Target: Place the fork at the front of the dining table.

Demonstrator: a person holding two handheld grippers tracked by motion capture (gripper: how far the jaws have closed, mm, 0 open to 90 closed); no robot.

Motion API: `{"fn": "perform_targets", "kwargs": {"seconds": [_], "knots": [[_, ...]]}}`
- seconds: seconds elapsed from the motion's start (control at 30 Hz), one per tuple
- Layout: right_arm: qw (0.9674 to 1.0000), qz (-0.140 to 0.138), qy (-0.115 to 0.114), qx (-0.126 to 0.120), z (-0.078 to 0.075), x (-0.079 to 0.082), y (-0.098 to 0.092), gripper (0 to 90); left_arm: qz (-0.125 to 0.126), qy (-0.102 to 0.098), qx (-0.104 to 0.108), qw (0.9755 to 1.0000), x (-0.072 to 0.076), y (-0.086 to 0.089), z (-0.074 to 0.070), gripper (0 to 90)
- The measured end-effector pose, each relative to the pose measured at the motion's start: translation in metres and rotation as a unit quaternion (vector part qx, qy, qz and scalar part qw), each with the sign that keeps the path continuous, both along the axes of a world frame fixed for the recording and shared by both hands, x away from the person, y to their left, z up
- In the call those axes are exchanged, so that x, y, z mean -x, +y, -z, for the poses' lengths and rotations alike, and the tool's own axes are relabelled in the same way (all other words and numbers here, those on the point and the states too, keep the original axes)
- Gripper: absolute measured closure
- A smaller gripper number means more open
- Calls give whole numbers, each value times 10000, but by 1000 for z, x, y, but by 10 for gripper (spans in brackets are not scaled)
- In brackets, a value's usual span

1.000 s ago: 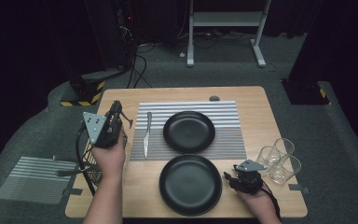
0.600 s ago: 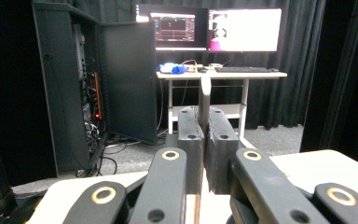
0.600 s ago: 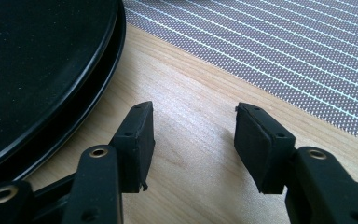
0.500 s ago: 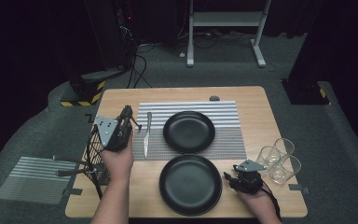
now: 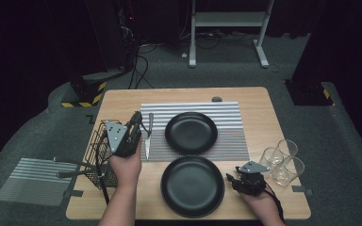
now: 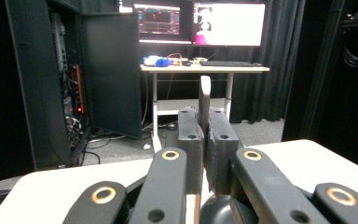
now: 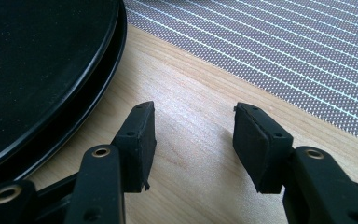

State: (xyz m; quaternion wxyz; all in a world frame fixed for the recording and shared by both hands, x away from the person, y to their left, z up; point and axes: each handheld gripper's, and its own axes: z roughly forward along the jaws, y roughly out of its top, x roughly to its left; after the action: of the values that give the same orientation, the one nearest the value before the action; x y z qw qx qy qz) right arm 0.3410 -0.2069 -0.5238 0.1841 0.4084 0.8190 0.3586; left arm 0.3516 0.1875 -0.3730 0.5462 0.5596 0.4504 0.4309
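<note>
Cutlery piece [image 6: 205, 93] clamped upright between the jaws of the left gripper [image 6: 204, 126], thin grey end poking above the pads; type hard to tell from this angle. Seen from the high view, left gripper [image 5: 139, 123] hovering over the left edge of the striped placemat [image 5: 231, 141], just beside the knife [image 5: 147, 141] lying there, left of the far plate [image 5: 191, 133].

Judged step: carrying a piece out of the basket to lay it by a plate, part of setting the table [image 5: 259, 108]. Next move likely calls for lowering the hand, tipping the piece flat and parallel to the knife, then easing the jaws apart without nudging the knife or the plate rim.

Right gripper [image 5: 231, 180] low on the wood beside the near plate [image 5: 193, 187], jaws apart with only bare table between them [image 7: 193, 135]; nothing held.

Containers: wire basket [image 5: 96, 146] at the table's left edge, with two long handles [image 5: 70, 168] sticking out toward the left; rest of its contents too dark to tell. Both black plates empty. Three clear glasses [image 5: 283, 157] grouped at the right edge, seemingly empty.
</note>
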Motion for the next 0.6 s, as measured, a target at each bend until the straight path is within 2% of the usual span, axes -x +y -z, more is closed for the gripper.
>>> {"fn": "perform_targets", "kwargs": {"seconds": [0.43,0.47,0.6], "knots": [[10000,-17,-36,12,0,-1,-1,488,266,16,-56,9996,3,-19,2,858],[10000,22,-9,-11,0,-1,-1,487,291,9,12,9996,3,-21,2,858],[10000,45,-26,-36,0,-2,-2,486,391,-22,6,9992,5,-27,0,858]]}}
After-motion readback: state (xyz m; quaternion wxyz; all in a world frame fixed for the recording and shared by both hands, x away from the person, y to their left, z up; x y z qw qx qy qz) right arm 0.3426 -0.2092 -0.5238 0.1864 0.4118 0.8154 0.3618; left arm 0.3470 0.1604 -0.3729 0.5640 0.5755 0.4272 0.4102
